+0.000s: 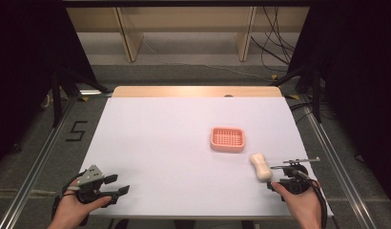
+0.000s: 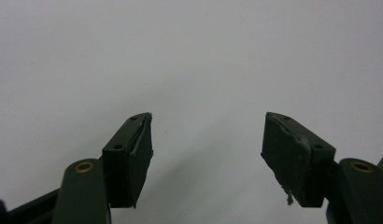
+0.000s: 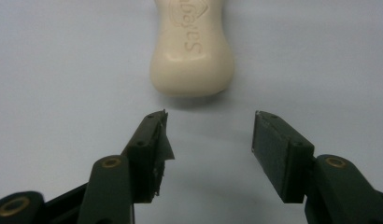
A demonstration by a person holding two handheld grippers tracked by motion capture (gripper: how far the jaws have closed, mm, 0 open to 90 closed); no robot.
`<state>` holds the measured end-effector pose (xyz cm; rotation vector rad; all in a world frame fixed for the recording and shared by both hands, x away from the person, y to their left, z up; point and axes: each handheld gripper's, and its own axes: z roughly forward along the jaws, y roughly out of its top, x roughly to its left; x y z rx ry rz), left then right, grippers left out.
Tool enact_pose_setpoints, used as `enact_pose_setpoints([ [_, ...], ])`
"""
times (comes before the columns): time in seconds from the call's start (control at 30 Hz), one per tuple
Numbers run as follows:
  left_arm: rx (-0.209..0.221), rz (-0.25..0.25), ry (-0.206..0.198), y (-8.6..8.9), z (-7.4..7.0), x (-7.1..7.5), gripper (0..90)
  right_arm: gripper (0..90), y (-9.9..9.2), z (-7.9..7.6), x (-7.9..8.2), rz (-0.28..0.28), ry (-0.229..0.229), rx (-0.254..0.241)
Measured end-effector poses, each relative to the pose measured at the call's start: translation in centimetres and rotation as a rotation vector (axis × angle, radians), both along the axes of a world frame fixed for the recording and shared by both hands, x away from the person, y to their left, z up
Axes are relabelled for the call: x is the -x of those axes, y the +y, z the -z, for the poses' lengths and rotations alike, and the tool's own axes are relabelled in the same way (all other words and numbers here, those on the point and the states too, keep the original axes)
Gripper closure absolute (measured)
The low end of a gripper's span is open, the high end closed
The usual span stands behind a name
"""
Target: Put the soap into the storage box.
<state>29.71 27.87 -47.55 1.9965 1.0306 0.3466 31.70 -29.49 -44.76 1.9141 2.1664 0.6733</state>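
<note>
A cream bar of soap [image 1: 261, 166] lies flat on the white table, just right of and nearer than a pink slotted soap dish [image 1: 227, 139]. My right gripper [image 1: 275, 180] sits at the table's near right edge, right behind the soap. In the right gripper view its jaws stand apart with nothing between them, and the soap [image 3: 192, 51] lies just beyond my right gripper [image 3: 209, 122], not touching. My left gripper [image 1: 121, 184] rests at the near left corner. In the left gripper view my left gripper [image 2: 207, 126] is open over bare table.
The white table [image 1: 160, 138] ends in a wooden strip at the far side. Metal rails run along the floor on both sides. Black curtains hang left and right, and cables trail on the floor at the far right.
</note>
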Motion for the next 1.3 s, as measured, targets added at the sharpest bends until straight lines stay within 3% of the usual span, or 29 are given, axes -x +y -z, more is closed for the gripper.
enact_pose_setpoints([
  [0.03, -0.006, 0.007, 0.006, 0.1, -0.1, 0.0, 33.0, 45.1, 0.0, -0.1, 0.0, -0.001, -0.002, 0.003],
  [0.1, -0.039, 0.027, -0.022, 0.3, -0.1, -0.2, 33.0, 44.2, 0.0, -0.2, -0.1, -0.008, -0.023, 0.011],
  [0.17, -0.031, 0.021, -0.017, 0.3, -0.1, -0.2, 33.0, 43.7, 0.0, -0.4, -0.1, -0.011, -0.019, 0.022],
  [0.2, 0.010, 0.000, 0.000, 0.0, 0.0, 0.1, 33.0, 43.1, 0.0, -0.5, -0.3, -0.036, -0.034, 0.045],
  [0.23, 0.018, -0.002, 0.011, -0.1, 0.0, 0.1, 33.0, 43.0, 0.6, -0.4, -0.3, 0.021, -0.028, 0.022],
  [0.27, 0.006, 0.007, -0.008, 0.0, 0.0, 0.0, 33.0, 43.0, 0.2, -0.5, -0.6, -0.044, -0.023, 0.049],
  [0.3, 0.004, 0.003, -0.002, 0.0, 0.0, 0.1, 33.0, 43.0, 0.3, -0.5, -0.8, -0.047, -0.020, 0.053],
  [0.33, 0.004, 0.004, -0.003, 0.0, -0.1, 0.1, 33.0, 43.0, 0.8, -0.7, -0.9, -0.015, -0.011, 0.035],
  [0.37, 0.004, 0.004, -0.003, 0.0, -0.1, 0.1, 33.0, 43.0, 0.5, -0.8, -1.2, -0.055, -0.020, 0.058],
  [0.4, 0.015, -0.003, -0.015, 0.0, 0.0, 0.1, 33.0, 43.0, 0.6, -1.1, -1.4, -0.055, -0.016, 0.063],
  [0.5, 0.006, 0.002, -0.002, 0.0, -0.1, 0.1, 33.0, 43.0, 0.7, -1.4, -1.8, -0.056, -0.014, 0.063],
  [0.53, -0.025, 0.021, -0.008, 0.3, -0.1, -0.1, 33.0, 43.0, 0.7, -1.7, -2.2, -0.055, 0.010, 0.062],
  [0.6, -0.038, 0.030, -0.021, 0.4, -0.1, -0.3, 33.0, 43.0, 0.7, -1.7, -2.6, -0.053, 0.030, 0.057],
  [0.63, -0.023, 0.019, -0.010, 0.3, -0.1, -0.1, 33.0, 43.0, 0.7, -1.8, -2.8, -0.071, 0.047, 0.059],
  [0.67, -0.023, 0.018, -0.008, 0.3, -0.1, -0.1, 33.0, 43.0, 0.7, -1.8, -3.1, -0.063, 0.048, 0.060],
  [0.7, 0.004, 0.002, -0.001, 0.1, -0.1, 0.0, 33.0, 43.0, 1.0, -1.9, -3.1, -0.041, 0.066, 0.049],
  [0.73, 0.004, 0.002, -0.001, 0.1, -0.1, 0.0, 33.0, 43.0, 0.6, -1.9, -3.5, -0.088, 0.062, 0.069],
  [0.83, -0.002, 0.005, -0.003, 0.1, -0.1, 0.0, 33.0, 42.9, 0.9, -2.1, -4.2, -0.080, 0.073, 0.088],
  [0.87, -0.024, 0.020, -0.008, 0.3, -0.1, -0.1, 33.0, 42.7, 0.9, -2.2, -4.4, -0.086, 0.075, 0.108],
  [0.9, -0.017, 0.017, 0.000, 0.2, -0.1, 0.0, 33.0, 42.5, 1.0, -2.2, -4.6, -0.092, 0.086, 0.103],
  [0.93, -0.014, 0.015, 0.001, 0.2, -0.1, 0.0, 33.0, 42.4, 1.4, -2.5, -4.6, -0.043, 0.130, 0.101],
  [1.0, -0.003, 0.007, -0.003, 0.1, -0.1, 0.0, 33.0, 42.0, 1.6, -2.5, -5.0, -0.058, 0.151, 0.102],
  [1.1, 0.004, 0.002, -0.001, 0.1, -0.1, 0.0, 33.0, 41.7, 1.8, -2.9, -5.6, -0.069, 0.158, 0.109],
  [1.13, 0.004, 0.002, 0.000, 0.1, 0.0, 0.0, 33.0, 41.6, 2.1, -3.0, -5.7, -0.046, 0.164, 0.096],
  [1.3, 0.008, 0.002, 0.000, 0.0, -0.1, 0.1, 33.0, 40.7, 2.2, -3.6, -6.7, -0.071, 0.179, 0.125],
])
